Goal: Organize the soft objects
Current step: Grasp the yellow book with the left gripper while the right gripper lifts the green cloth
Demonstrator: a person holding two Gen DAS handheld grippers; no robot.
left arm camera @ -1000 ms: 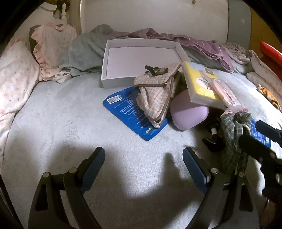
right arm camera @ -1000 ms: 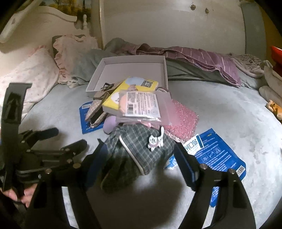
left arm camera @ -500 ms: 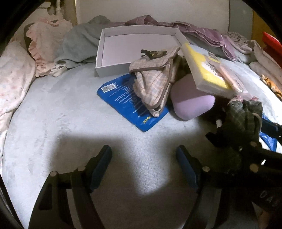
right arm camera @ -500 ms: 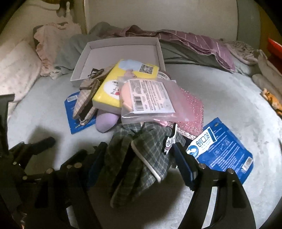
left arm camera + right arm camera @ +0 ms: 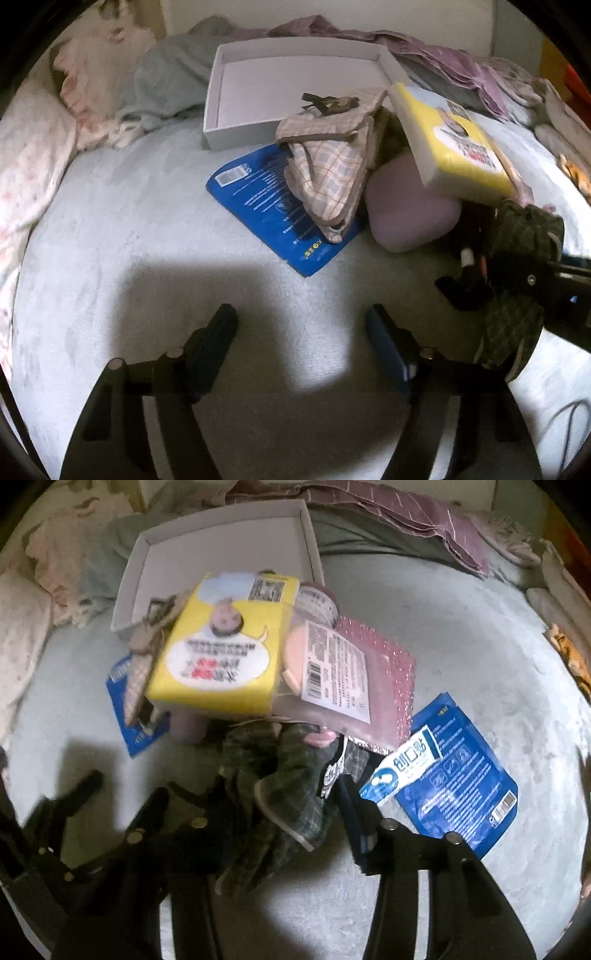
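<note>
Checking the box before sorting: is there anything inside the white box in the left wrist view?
No, the white box shows only its bare floor; the pink plaid pouch lies over its front edge.

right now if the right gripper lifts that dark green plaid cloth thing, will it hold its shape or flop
Probably flop: the dark plaid cloth lies crumpled in soft folds between the right gripper's fingers. Parts outside the grip would likely dangle. It looks light for its size. Its far end seems tucked under the clear packet and yellow pack, so lifting may tug or tip those.
</note>
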